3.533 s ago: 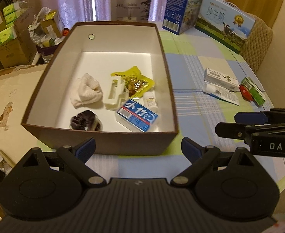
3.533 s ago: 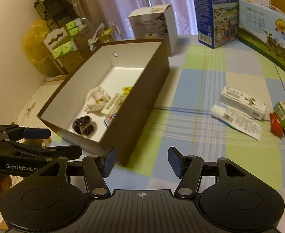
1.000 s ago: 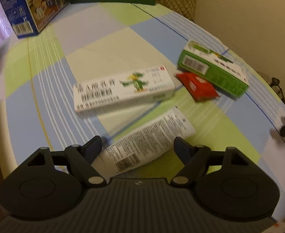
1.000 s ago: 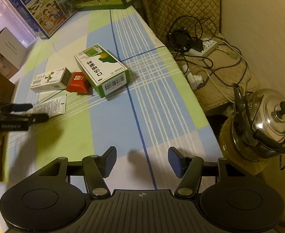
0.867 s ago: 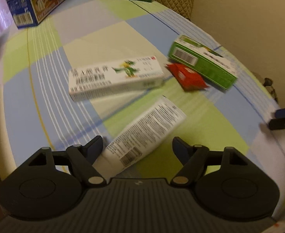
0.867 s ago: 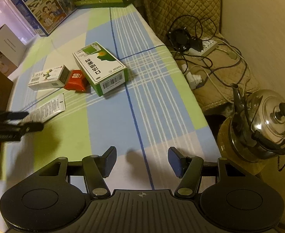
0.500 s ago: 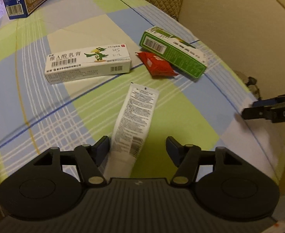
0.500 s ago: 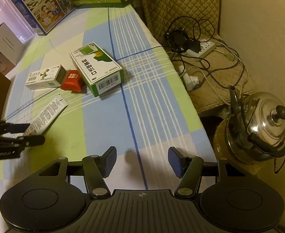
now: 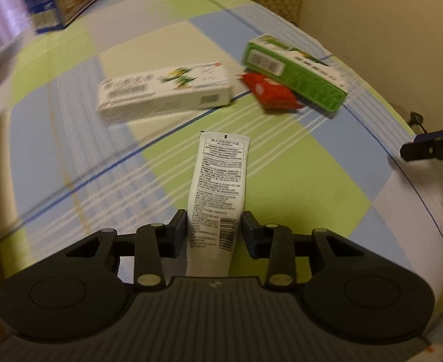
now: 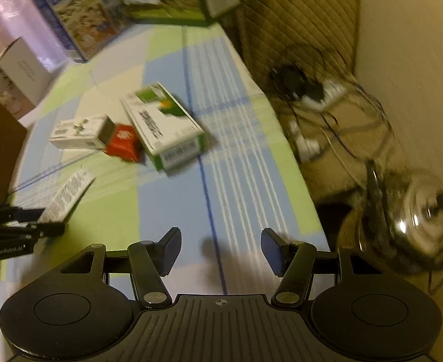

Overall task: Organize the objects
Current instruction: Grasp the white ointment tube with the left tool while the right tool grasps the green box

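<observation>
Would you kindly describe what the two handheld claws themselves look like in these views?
Both are matte black plastic. Each has a ribbed grey-black centre plate, two round domed housings at the sides, and hinged link arms with silver pivot pins. The left claw and the right claw carry dark blue pads on their fingertips. White "GenRobot.AI" lettering marks the left claw's side in the right wrist view. No cables or sleeves show.

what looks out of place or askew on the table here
Nothing damaged or spilled. The green box, white box and red packet lie loosely at mismatched angles on the tablecloth. The left gripper has been closing around the white tube.
</observation>
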`<action>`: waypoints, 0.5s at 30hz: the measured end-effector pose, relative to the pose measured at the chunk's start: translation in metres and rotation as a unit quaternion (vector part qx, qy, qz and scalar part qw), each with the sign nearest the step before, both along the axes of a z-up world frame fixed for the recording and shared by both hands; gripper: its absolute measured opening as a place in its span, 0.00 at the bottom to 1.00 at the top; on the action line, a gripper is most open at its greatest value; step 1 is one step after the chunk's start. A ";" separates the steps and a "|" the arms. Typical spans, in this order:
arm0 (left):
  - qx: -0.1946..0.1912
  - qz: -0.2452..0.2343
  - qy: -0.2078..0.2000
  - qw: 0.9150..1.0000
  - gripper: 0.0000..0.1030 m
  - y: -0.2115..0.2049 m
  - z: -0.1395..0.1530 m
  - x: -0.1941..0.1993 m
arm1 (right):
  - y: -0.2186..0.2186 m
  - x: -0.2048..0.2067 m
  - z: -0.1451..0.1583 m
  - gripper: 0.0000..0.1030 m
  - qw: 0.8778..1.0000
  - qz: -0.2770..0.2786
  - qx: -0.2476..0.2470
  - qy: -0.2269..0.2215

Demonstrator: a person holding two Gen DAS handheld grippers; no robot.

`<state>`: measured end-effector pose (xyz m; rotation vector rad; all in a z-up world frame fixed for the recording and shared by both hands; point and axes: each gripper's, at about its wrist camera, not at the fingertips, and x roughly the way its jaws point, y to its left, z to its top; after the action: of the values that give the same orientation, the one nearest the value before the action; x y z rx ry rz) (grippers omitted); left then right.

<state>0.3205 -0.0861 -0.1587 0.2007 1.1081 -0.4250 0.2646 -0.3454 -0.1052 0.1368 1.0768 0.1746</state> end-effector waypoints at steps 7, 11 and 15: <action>-0.007 0.126 0.001 0.992 0.33 0.045 0.003 -0.011 | 0.021 0.033 0.004 0.54 0.996 0.071 -0.007 -0.053; -0.009 0.180 0.006 0.984 0.33 0.063 0.004 -0.009 | 0.035 0.056 -0.001 0.55 0.990 0.122 -0.015 -0.070; -0.016 0.197 0.010 0.980 0.33 0.068 0.004 -0.008 | 0.047 0.077 -0.013 0.60 0.983 0.163 -0.039 -0.077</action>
<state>0.3130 -0.0180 -0.1546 -0.0536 1.1280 -0.0897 0.3417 -0.2981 -0.1180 -0.1238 0.9441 0.4310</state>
